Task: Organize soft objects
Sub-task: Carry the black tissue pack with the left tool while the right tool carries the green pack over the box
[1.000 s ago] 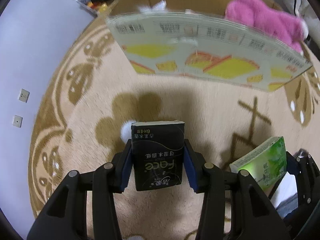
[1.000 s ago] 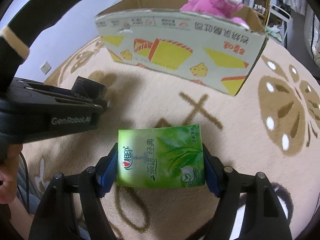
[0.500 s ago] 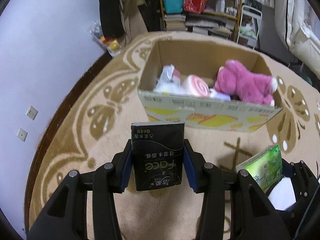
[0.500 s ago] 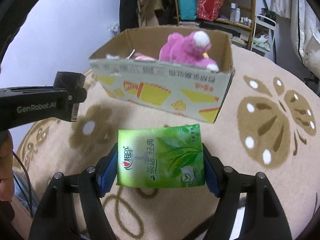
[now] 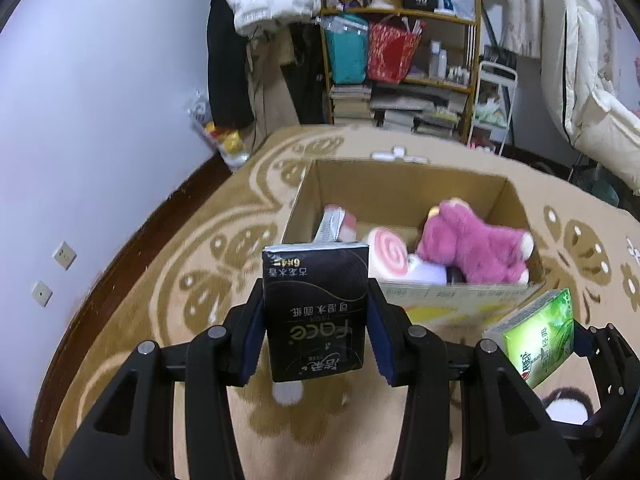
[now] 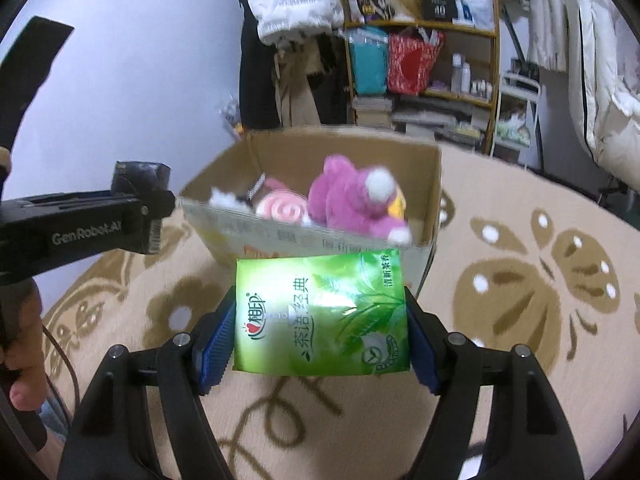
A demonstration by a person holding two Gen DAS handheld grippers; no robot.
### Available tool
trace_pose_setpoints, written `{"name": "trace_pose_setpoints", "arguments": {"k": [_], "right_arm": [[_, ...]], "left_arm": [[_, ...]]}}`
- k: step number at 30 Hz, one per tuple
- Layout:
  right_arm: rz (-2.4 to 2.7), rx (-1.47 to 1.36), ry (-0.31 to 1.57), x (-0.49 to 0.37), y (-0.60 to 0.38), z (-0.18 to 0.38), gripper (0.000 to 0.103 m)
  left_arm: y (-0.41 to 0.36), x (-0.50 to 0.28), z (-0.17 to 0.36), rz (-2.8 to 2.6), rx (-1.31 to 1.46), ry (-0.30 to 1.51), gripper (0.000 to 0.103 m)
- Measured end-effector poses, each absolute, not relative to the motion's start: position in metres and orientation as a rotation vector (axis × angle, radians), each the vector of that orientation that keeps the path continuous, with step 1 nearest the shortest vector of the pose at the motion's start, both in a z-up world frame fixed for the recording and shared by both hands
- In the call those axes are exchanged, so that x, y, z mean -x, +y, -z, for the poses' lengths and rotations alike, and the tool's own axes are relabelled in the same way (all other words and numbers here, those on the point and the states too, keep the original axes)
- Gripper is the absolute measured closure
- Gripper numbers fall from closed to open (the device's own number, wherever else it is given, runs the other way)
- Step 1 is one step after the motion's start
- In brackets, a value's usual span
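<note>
Leftmost, the left gripper [image 5: 316, 330] is clamped by its blue pads on a black tissue pack [image 5: 316, 308] with silver lettering, held upright above the patterned beige carpet [image 5: 208, 264], near the front wall of the cardboard box [image 5: 404, 184]. To its right, the right gripper [image 6: 320, 326] is closed on a glossy green tissue pack [image 6: 322, 314] printed with tea leaves, also just short of the box. Farther off, the open box holds, left to right, a crinkled silver packet [image 5: 330, 226], a pink-and-white swirl plush [image 5: 386, 252] and a magenta plush bear [image 5: 476, 246] lying on its side at the right end.
</note>
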State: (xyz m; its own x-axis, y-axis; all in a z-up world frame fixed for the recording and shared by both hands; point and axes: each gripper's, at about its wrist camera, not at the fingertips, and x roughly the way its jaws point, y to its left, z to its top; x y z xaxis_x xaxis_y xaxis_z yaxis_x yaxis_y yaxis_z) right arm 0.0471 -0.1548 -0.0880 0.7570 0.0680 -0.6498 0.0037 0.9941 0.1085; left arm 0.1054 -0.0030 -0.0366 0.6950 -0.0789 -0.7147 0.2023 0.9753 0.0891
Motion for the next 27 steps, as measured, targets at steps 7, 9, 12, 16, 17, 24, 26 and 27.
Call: {"name": "trace_pose_setpoints", "arguments": {"k": [7, 9, 12, 16, 17, 24, 26, 27], "right_arm": [[-0.033, -0.116, 0.622, -0.056, -0.160, 0.074, 0.025], [-0.028, -0.119, 0.610, -0.060, -0.163, 0.074, 0.025], [-0.018, -0.130, 0.592, -0.066, -0.169, 0.075, 0.025], [-0.015, -0.133, 0.550, -0.070, -0.176, 0.073, 0.025], [-0.015, -0.136, 0.546, -0.073, -0.177, 0.073, 0.025], [-0.006, -0.154, 0.550, -0.085, -0.184, 0.074, 0.025], [-0.008, -0.157, 0.545, -0.087, -0.185, 0.073, 0.025], [-0.008, -0.156, 0.545, -0.088, -0.185, 0.073, 0.025]], "left_arm": [[-0.006, -0.115, 0.026, 0.157, -0.156, 0.724, 0.059], [-0.007, -0.118, 0.025, 0.148, -0.163, 0.715, 0.059], [-0.010, -0.125, 0.023, 0.148, -0.164, 0.697, 0.059], [-0.014, -0.133, 0.021, 0.147, -0.161, 0.667, 0.059], [-0.015, -0.135, 0.020, 0.149, -0.160, 0.654, 0.058], [-0.023, -0.143, 0.017, 0.149, -0.160, 0.616, 0.058], [-0.024, -0.145, 0.019, 0.150, -0.162, 0.611, 0.058], [-0.024, -0.147, 0.020, 0.151, -0.159, 0.609, 0.058]]}}
